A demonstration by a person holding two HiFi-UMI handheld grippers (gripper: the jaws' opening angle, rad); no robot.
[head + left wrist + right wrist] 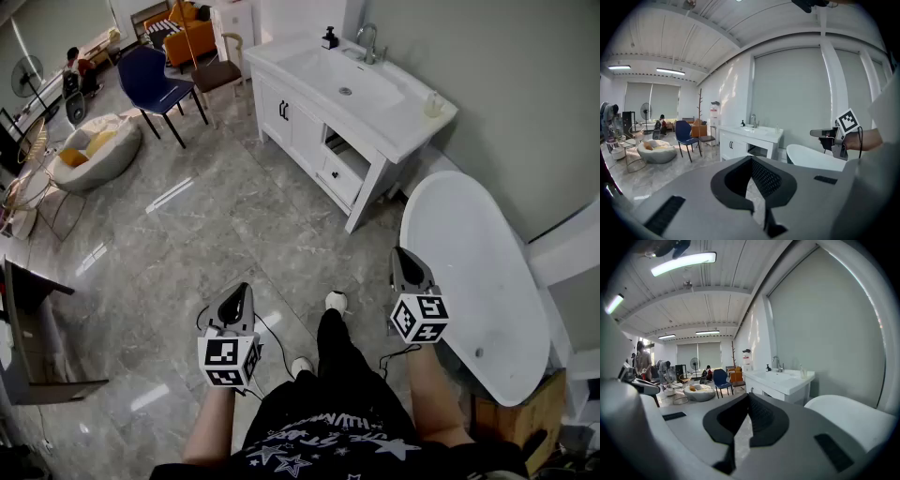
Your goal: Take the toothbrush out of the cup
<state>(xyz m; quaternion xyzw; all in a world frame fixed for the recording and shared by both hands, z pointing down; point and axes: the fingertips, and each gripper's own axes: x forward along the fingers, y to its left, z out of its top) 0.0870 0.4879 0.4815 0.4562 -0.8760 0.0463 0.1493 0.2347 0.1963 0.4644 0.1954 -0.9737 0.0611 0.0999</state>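
Note:
A small clear cup [433, 105] with a toothbrush standing in it sits on the right end of the white vanity top [412, 131], far ahead of both grippers. It also shows as a tiny cup [777, 129] in the left gripper view and as the cup [802, 371] in the right gripper view. My left gripper [242, 289] hangs over the floor, jaws together, holding nothing. My right gripper [401, 253] is level with it beside the bathtub, also shut and empty. Each gripper's own view shows its tips meeting: left gripper [751, 158], right gripper [749, 394].
The vanity has a sink [345, 80], a faucet [370, 42] and a dark soap bottle [330, 37]. A white bathtub [473, 281] lies at the right. A blue chair [155, 86] and a beanbag [94, 150] stand at the left, with grey marble floor [206, 225] between.

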